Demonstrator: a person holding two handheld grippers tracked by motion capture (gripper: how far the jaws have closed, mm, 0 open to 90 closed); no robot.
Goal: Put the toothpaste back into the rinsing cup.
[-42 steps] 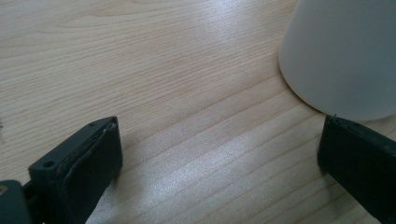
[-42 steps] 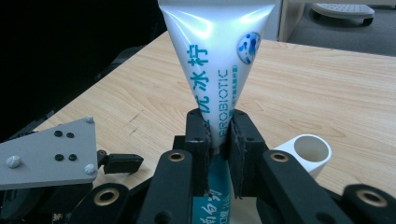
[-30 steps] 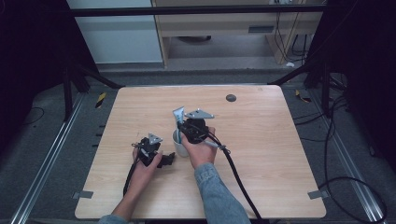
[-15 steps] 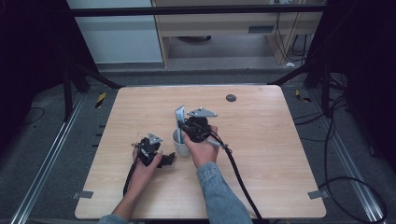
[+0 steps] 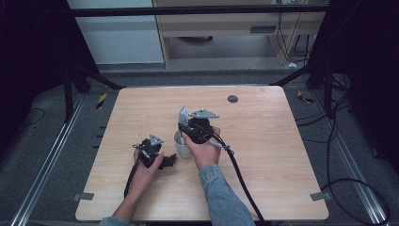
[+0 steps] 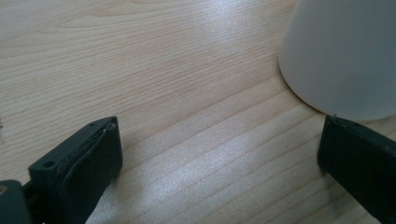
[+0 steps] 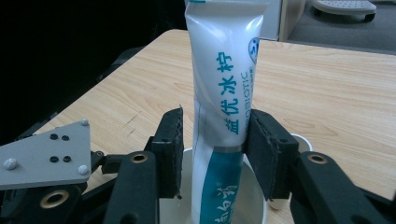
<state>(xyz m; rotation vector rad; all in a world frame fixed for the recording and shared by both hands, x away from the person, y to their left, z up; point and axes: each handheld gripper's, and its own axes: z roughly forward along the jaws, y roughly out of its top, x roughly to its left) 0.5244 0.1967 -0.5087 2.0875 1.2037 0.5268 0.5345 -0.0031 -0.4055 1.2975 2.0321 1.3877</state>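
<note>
on the left of the table [image 5: 263, 188] we rest the left gripper [image 5: 157, 157] low on the wood, just to the left of the white cup [image 5: 181, 146]. in the left gripper view its jaws stand wide apart with bare wood between them, and the cup's wall [image 6: 345, 56] sits just beyond the right-hand jaw, very close to it; we cannot tell whether they touch. nothing is held there.

moving right, the cup stands upright near the middle of the table, a little toward the near side. the right gripper [image 7: 212, 140] hovers right over it, and a white and teal toothpaste tube [image 7: 224, 93] stands upright between its jaws with its lower end down inside the cup. the right-hand pad [image 7: 261, 149] presses the tube; on the left a thin gap seems to show, so we judge the jaws narrow around the tube, holding it loosely or just letting go.

far right on the table lies a small dark round spot [image 5: 232, 99], well apart from everything.

what could go wrong, as we judge it: the tube is tall and the cup light, so if we let go while it leans, it may tip the cup. the left jaw so close to the cup's wall could nudge it aside. pulling the right gripper away with a pad dragging on the tube could lift it back out.
</note>
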